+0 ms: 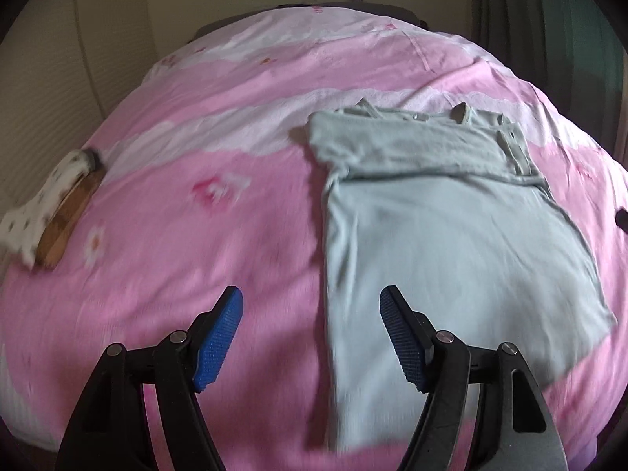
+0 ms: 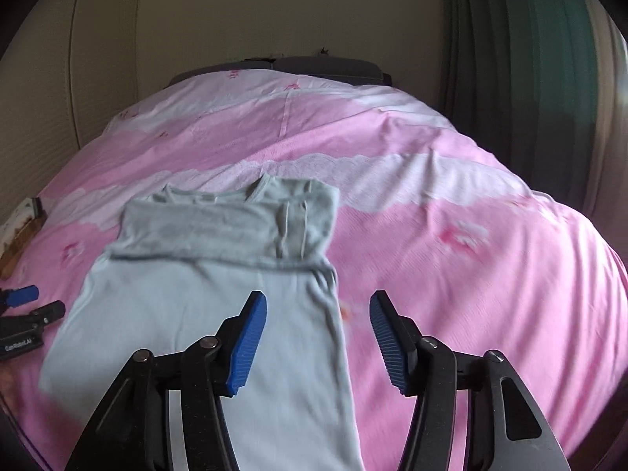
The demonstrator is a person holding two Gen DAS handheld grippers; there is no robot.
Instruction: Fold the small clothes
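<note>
A pale grey-green shirt lies flat on the pink bedspread, sides and sleeves folded in across the chest, collar at the far end. My left gripper is open and empty, hovering over the shirt's near left edge. In the right wrist view the shirt lies left of centre. My right gripper is open and empty above the shirt's near right edge. The left gripper also shows in that view, at the far left edge.
A white patterned cloth lies on a brown wooden board at the bed's left edge. A dark headboard and cream wall are at the far end. Green curtains hang to the right. The bedspread stretches right of the shirt.
</note>
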